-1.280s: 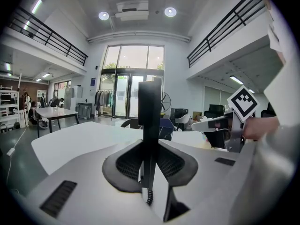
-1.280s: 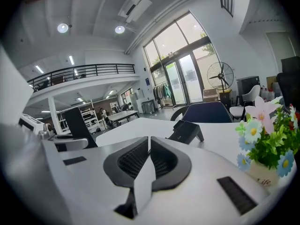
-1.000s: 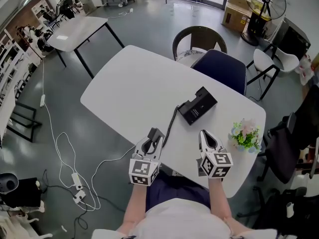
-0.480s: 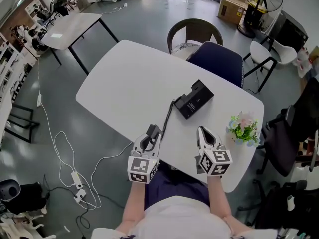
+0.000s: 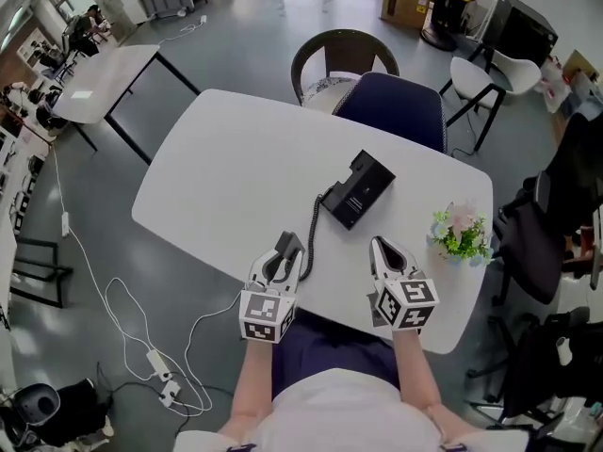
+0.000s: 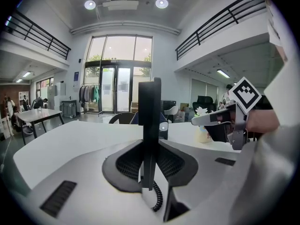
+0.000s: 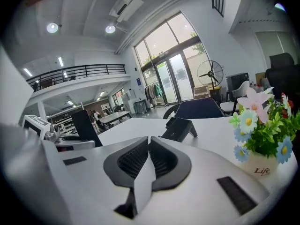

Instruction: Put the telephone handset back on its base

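The 2 forearms [image 5: 247, 384] reach forward side by side. The left gripper [image 5: 288, 249] clamps the handset [image 6: 151, 121], held upright; the right gripper [image 5: 382, 248], level with it, has its jaws pressed together, empty.

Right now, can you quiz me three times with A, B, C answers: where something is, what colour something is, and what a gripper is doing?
1. Where is the flower pot? A on the floor; B on the table, near the right gripper; C on a chair.
2. What colour is the phone base? A black; B red; C yellow.
3. What is the left gripper doing? A open, empty; B shut on the handset; C gripping flowers.
Answers: B, it stands on the table; A, it looks black; B, its jaws clamp the handset.
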### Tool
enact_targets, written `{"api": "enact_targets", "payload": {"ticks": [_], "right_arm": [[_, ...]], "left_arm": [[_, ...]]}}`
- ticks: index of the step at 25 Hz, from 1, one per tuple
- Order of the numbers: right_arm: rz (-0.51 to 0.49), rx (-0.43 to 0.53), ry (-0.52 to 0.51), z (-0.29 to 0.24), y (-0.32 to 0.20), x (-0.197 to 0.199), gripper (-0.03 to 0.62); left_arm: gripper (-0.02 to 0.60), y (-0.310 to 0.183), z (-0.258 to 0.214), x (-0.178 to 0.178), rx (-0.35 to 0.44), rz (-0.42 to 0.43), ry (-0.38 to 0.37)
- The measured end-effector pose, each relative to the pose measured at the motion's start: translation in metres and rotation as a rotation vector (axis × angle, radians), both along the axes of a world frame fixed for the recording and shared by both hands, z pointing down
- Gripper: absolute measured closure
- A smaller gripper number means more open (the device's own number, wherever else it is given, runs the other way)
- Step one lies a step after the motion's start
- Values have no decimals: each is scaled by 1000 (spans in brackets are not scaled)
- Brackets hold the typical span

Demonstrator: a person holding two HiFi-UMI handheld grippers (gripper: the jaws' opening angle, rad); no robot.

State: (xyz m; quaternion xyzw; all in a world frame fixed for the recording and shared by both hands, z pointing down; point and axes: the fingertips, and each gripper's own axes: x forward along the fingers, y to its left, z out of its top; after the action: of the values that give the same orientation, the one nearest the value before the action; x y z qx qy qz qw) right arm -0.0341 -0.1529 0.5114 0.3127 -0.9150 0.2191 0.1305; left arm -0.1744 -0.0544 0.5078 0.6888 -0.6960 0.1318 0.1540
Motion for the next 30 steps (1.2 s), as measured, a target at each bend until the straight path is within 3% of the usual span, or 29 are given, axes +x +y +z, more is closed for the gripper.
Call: {"api": "enact_targets", "payload": {"ticks": [16,30], "right_arm": [[196,-34,22,-7,-18,-18,556],[314,-52,55,0,-19,-11,556]], "left_arm": [[495,-52,12,-24,-101,295,56],[495,-102,25,-17,-171,561,106]]}}
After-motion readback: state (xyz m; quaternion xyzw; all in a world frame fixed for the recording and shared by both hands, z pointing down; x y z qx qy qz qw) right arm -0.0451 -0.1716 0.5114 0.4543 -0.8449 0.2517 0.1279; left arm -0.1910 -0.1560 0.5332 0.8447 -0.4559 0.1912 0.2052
